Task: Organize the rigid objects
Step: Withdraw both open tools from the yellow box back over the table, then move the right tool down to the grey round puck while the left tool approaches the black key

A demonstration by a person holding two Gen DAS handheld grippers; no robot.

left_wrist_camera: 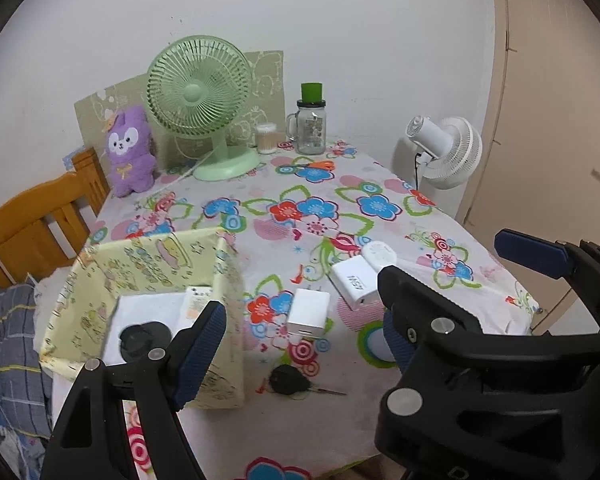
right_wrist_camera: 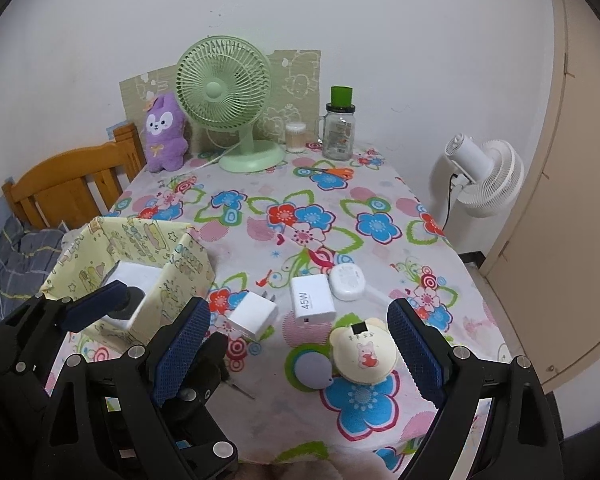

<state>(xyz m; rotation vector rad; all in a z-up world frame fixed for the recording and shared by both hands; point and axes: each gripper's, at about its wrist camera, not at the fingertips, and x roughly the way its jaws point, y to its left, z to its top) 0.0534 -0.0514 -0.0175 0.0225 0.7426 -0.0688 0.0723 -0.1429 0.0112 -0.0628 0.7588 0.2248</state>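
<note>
Right wrist view shows the bear-shaped case (right_wrist_camera: 363,354) (hidden from left).

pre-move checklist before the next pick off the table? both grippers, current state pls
1. Left gripper open, nothing between its fingers: ok.
2. Right gripper open, nothing between its fingers: ok.
3. Yellow box open-topped, with room left inside: ok.
4. Loose items on the tablecloth and not stacked, though some touch: plug adapter, 45W charger, oval white device, bear-shaped case: ok.
5. Car key clear for the right gripper: cannot tell, mostly hidden in the right wrist view.
</note>
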